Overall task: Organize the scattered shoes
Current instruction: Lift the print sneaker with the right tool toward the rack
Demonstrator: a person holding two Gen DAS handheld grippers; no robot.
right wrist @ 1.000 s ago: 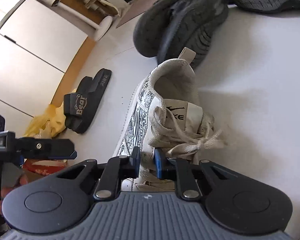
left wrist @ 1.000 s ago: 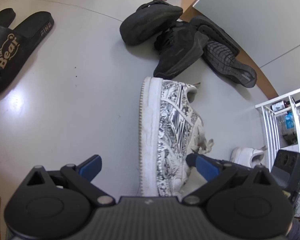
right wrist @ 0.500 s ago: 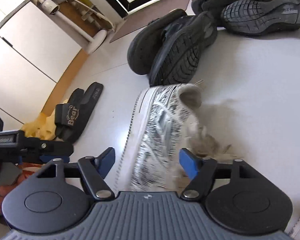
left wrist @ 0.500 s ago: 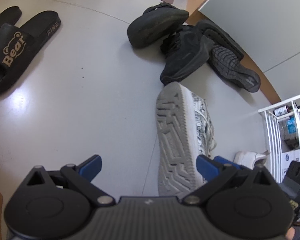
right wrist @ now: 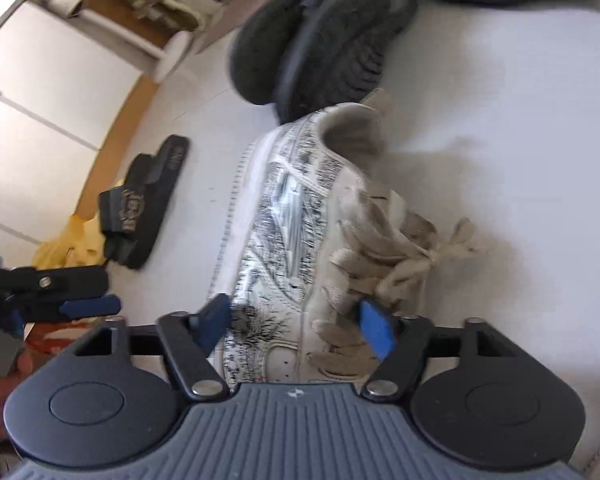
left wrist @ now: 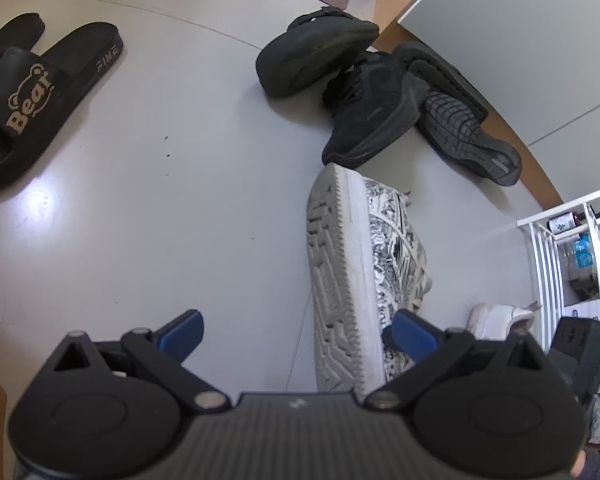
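My left tongs (left wrist: 298, 334) stand wide and empty over the floor (left wrist: 148, 216). My right tongs (right wrist: 296, 324) are spread wide around the toe of the patterned sneaker (right wrist: 300, 216), which lies tipped on its side on the floor, sole toward my left. Just beyond its heel sits a pile of black shoes (left wrist: 364, 92); black slippers (left wrist: 24, 100) lie well apart.

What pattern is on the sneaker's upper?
Black-and-white sketch-like print on the sneaker, with a white sole; clearest in the left wrist view.
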